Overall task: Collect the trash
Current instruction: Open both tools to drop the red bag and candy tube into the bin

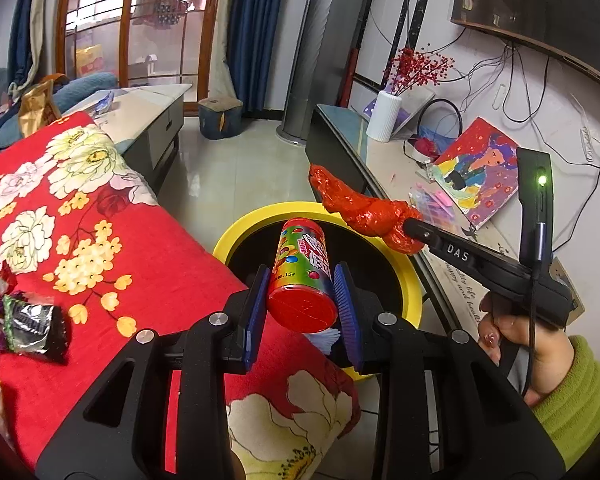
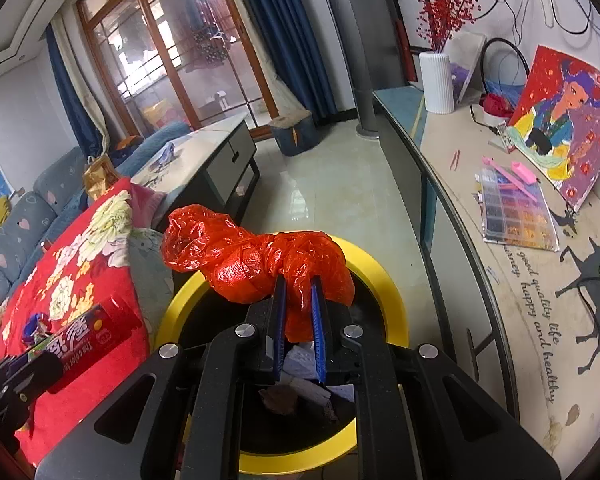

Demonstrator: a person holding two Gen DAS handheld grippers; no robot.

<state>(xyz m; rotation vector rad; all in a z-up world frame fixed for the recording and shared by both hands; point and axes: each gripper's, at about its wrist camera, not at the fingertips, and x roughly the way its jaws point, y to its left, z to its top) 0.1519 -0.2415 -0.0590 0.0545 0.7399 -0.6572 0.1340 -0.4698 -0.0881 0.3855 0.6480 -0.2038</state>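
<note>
Left wrist: left hand-held gripper clamped on candy tube, over yellow-rimmed bin beside red floral cloth; wrappers at cloth edge. Right wrist only: right hand-held gripper clamped on red plastic bag over bin; paper scraps inside.

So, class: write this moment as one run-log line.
left tool: shut on candy tube | right tool: shut on red plastic bag | both over yellow-rimmed bin | nothing released
</note>
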